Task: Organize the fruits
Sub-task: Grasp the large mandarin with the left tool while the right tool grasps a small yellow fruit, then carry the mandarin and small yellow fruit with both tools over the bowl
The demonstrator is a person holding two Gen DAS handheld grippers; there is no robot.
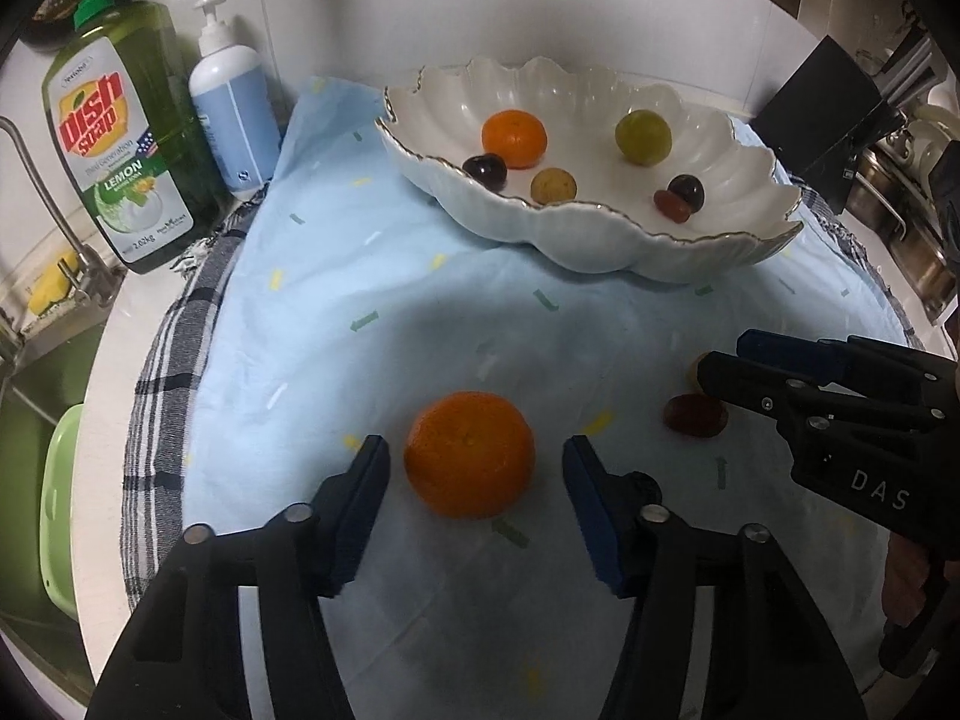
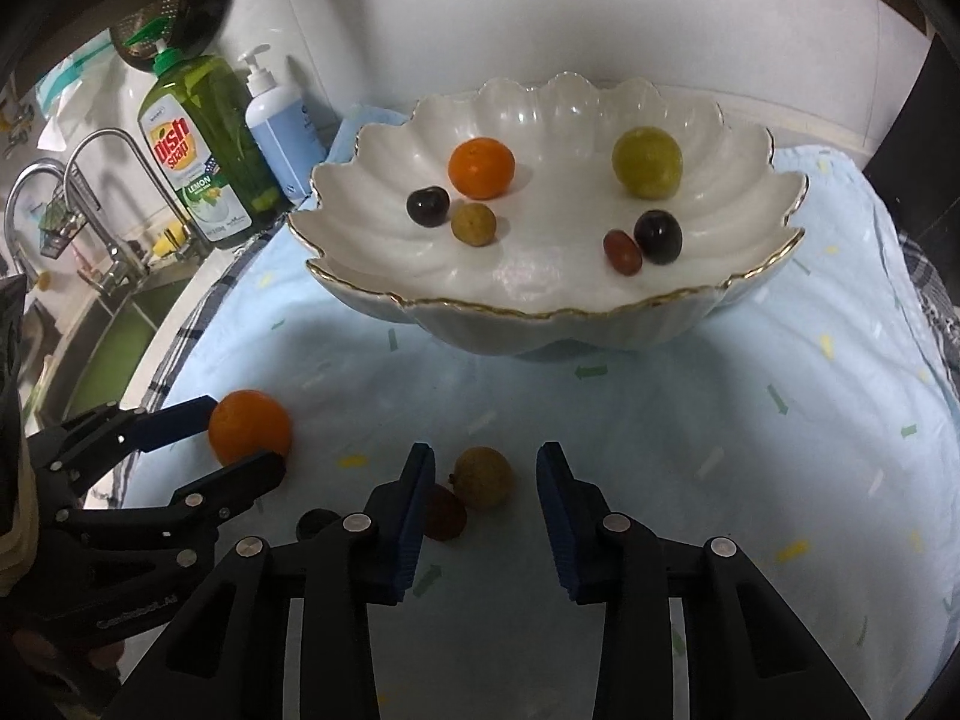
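A tangerine (image 1: 469, 455) lies on the light blue cloth (image 1: 360, 276) between the pads of my left gripper (image 1: 475, 444), with a small gap on each side; the jaws are open. My right gripper (image 2: 486, 450) is open astride a brown longan (image 2: 483, 477), with its pads clear of it. A small red fruit (image 2: 445, 513) touches the longan beside the left pad. Behind stands a white scalloped bowl (image 2: 540, 313) with a tangerine (image 2: 482, 168), a green fruit (image 2: 647, 162), two dark grapes, a longan and a red fruit in it.
At the back left stand a green dish soap bottle (image 1: 120, 144) and a white pump bottle (image 1: 231, 102) against the wall. A faucet (image 2: 90, 192) and sink (image 1: 42, 372) lie beyond the cloth's left edge. A black box (image 1: 822, 114) and metal pots are at the right.
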